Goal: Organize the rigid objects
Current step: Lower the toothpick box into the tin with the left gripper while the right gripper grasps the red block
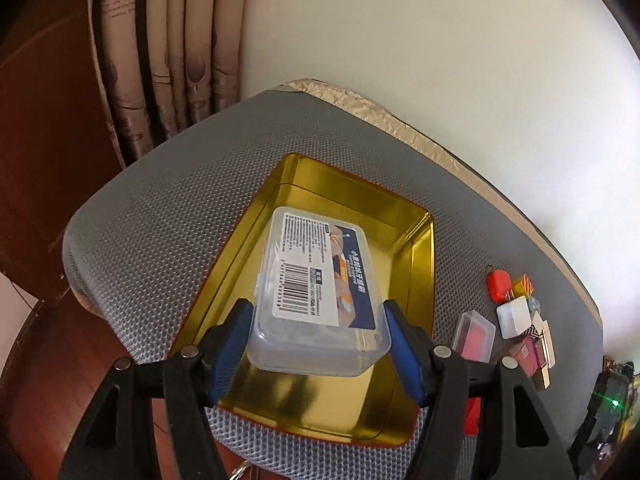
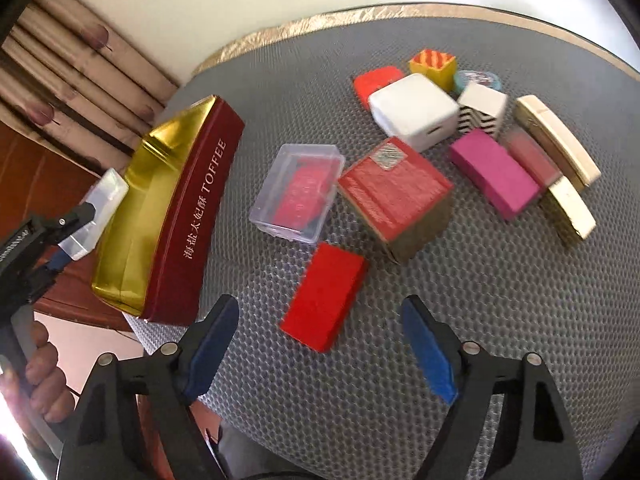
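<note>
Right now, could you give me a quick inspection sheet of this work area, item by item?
Surface: grey honeycomb-textured mat with a gold fabric edge.
Job's things: gold-lined red toffee tin; clear plastic box with barcode label held over it.
Clutter: red rectangular block, clear case with a red insert, red-topped cardboard cube, white square charger, magenta block and other small pieces, loosely grouped.
Grippers: left gripper has its fingers clamped on the clear box; right gripper is open above the mat, empty.
Cables: nothing seen.
Surroundings: patterned curtain, white wall, wooden floor.
</note>
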